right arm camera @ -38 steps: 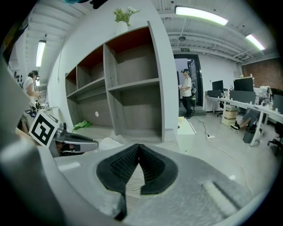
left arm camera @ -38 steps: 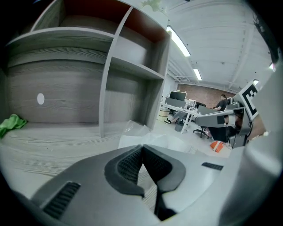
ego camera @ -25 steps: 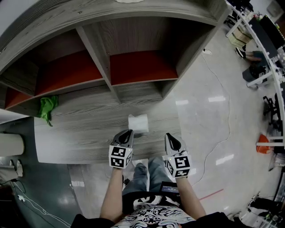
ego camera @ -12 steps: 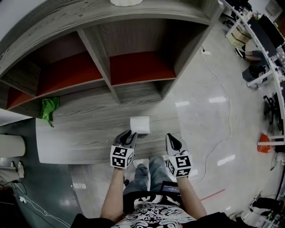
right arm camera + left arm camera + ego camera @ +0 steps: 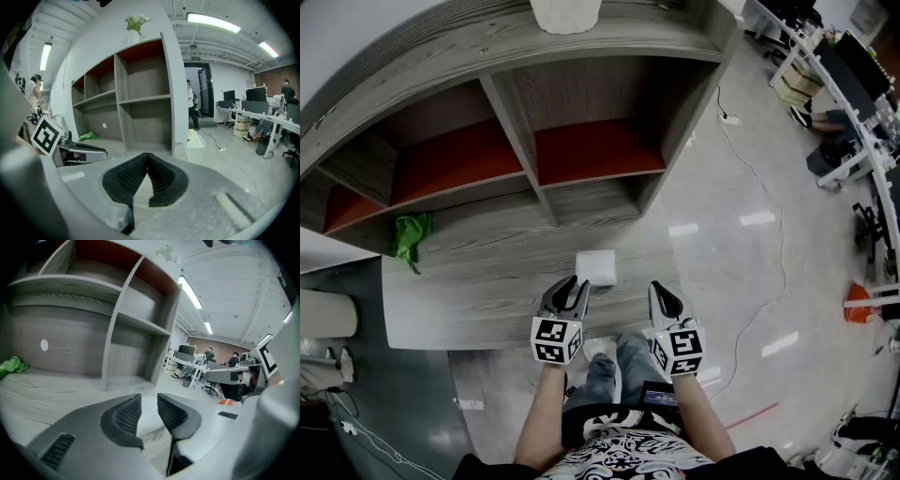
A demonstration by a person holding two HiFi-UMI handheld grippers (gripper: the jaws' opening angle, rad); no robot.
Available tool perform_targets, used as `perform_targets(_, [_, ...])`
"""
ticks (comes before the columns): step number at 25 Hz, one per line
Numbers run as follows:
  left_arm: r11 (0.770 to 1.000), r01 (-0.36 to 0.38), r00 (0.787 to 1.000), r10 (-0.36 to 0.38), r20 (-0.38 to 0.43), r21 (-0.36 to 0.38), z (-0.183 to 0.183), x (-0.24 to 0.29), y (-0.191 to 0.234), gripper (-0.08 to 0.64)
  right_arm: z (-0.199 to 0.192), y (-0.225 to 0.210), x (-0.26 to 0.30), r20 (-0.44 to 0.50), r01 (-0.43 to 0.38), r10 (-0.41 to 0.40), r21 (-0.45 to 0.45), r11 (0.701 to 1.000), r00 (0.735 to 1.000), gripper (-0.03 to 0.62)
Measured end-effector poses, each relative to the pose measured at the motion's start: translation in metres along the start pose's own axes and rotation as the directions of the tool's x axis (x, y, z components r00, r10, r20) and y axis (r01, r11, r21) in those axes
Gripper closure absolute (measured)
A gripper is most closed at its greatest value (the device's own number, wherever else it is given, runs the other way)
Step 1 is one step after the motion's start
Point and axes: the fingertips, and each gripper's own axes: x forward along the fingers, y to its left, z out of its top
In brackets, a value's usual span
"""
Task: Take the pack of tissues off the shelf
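Note:
The white pack of tissues [image 5: 596,267] lies flat on the low grey wooden ledge [image 5: 469,281] in front of the shelf unit [image 5: 517,141]. My left gripper [image 5: 573,286] sits just behind it, tips at its near edge. Its jaws are opening, and the pack [image 5: 150,413] shows in the gap between the pads without being pressed by them. The left gripper [image 5: 149,399] points toward the shelf's lower bays. My right gripper [image 5: 662,292] hovers to the right of the pack, off the ledge's end, and this right gripper [image 5: 147,157] is shut with nothing in it.
A green cloth [image 5: 411,234] lies at the ledge's far left. A white vase [image 5: 566,14] stands on top of the shelf. A cable [image 5: 759,187] runs across the glossy floor at right, near desks and chairs [image 5: 839,103] with people.
The left gripper's jaws have spread apart and let go of the pack, which went from tilted to flat on the ledge. The right gripper has barely moved.

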Motion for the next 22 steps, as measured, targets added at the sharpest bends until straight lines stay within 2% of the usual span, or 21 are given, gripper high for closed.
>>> perform_targets(5, [0.999,-0.030,0.990,0.029,0.137,0.010,0.043,-0.021,-0.002,0.478,0.026,0.008,-0.009,0.071,-0.003,0.002,0.016,1.000,0.997,0.588])
perform_targets(8, [1.000,-0.024,0.980,0.023,0.196,0.004,0.069,-0.036,-0.001,0.515,0.044,0.016,-0.014,0.117,-0.010,0.008,0.016,1.000,0.993,0.588])
perform_targets(9, [1.000,-0.022,0.978,0.022,0.205,0.000,0.076,-0.042,-0.002,0.536,0.050,0.019,-0.016,0.132,-0.015,0.013,0.018,1.000,0.991,0.588])
perform_targets(14, [0.999,-0.039,0.966,0.042,0.253,-0.015,0.110,-0.071,-0.004,0.551,0.078,0.034,-0.023,0.184,-0.048,0.046,0.004,0.999,0.982,0.588])
perform_targets(19, [0.999,-0.051,0.960,0.048,0.275,0.005,0.133,-0.083,-0.015,0.554,0.105,0.046,-0.031,0.208,-0.065,0.082,-0.086,0.994,0.975,0.588])
perform_targets(22, [0.997,-0.068,0.954,0.073,0.289,-0.030,0.144,-0.094,-0.024,0.554,0.116,0.045,-0.043,0.225,-0.092,0.108,-0.081,0.992,0.968,0.588])
